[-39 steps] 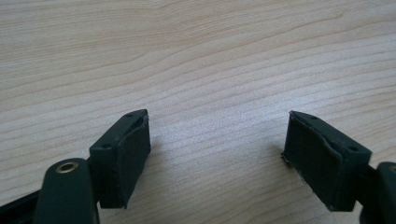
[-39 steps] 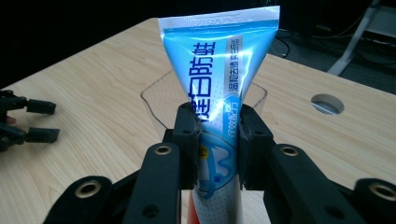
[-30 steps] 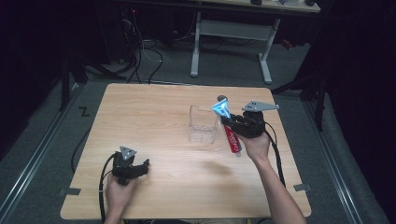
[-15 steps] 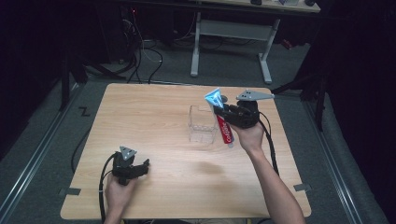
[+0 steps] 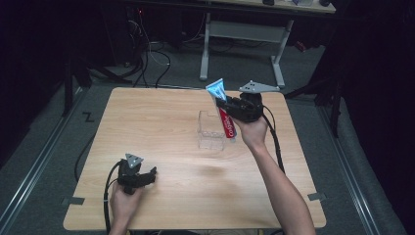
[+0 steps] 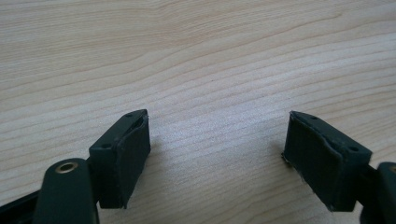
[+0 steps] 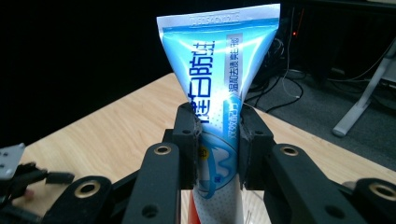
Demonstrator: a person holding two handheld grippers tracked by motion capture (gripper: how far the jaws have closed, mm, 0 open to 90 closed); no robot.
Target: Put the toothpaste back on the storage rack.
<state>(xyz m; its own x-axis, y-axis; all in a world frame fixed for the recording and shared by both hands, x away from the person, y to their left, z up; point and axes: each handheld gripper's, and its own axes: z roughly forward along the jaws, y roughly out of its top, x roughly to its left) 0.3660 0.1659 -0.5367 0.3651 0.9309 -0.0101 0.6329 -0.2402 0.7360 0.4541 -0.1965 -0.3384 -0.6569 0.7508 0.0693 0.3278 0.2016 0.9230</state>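
Gripping the toothpaste tube (image 7: pixel 219 93) at mid-body above the clear box (image 5: pixel 211 131) in the frame's center, the right tongs (image 7: pixel 218 140) could let it slip sideways and miss, while the left tongs (image 6: pixel 217 154) rest apart, empty, on the tabletop (image 5: pixel 161 112).

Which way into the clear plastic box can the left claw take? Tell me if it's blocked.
Probably not blocked: the open left claw rests apart from the clear plastic box, with bare wooden table between them.

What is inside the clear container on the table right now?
The clear container looks empty; wood grain shows through its walls. The toothpaste tube, clamped in the right gripper, overlaps its right edge and covers that corner.
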